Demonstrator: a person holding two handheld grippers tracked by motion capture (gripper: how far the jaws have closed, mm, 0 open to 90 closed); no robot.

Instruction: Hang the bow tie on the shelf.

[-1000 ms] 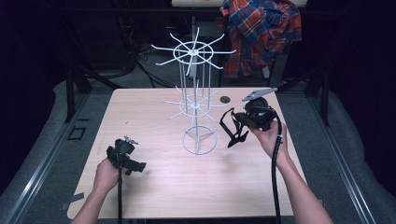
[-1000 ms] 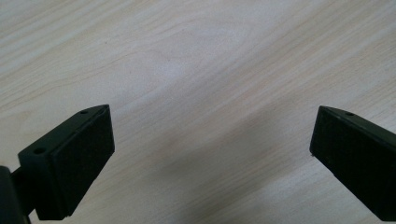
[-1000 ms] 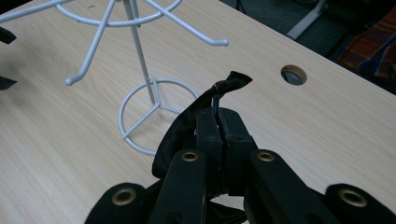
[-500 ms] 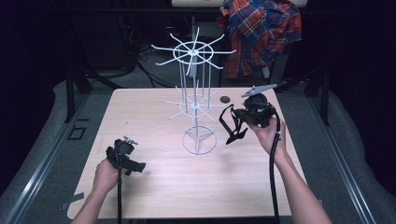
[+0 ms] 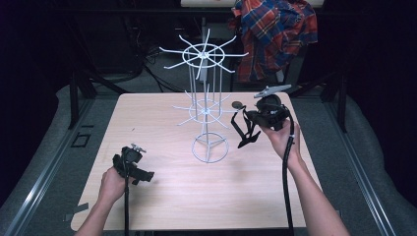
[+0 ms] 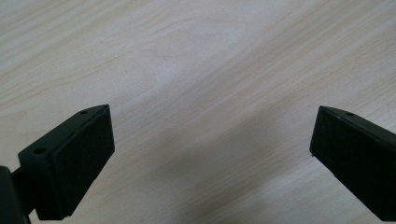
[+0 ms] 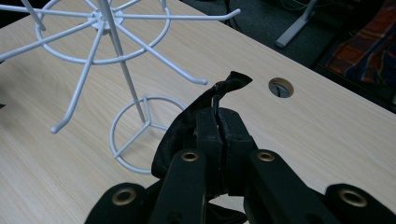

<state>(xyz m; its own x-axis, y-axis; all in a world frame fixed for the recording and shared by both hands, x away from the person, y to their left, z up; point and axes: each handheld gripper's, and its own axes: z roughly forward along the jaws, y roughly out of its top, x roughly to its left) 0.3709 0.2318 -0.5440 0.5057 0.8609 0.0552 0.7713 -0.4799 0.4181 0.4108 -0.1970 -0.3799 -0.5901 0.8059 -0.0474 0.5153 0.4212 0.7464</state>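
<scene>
RIGHT gripper (image 5: 246, 129): clenched on black strap (image 5: 242, 132), carried nearer the white wire rack (image 5: 206, 110) (slight advance, hanging not yet done) | LEFT gripper (image 5: 140, 173): released, unmoved, low over worktop (image 5: 162, 196)

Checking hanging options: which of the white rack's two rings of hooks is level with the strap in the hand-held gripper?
The lower ring: strap hangs beside it, right hand-held gripper well below the top ring.
</scene>
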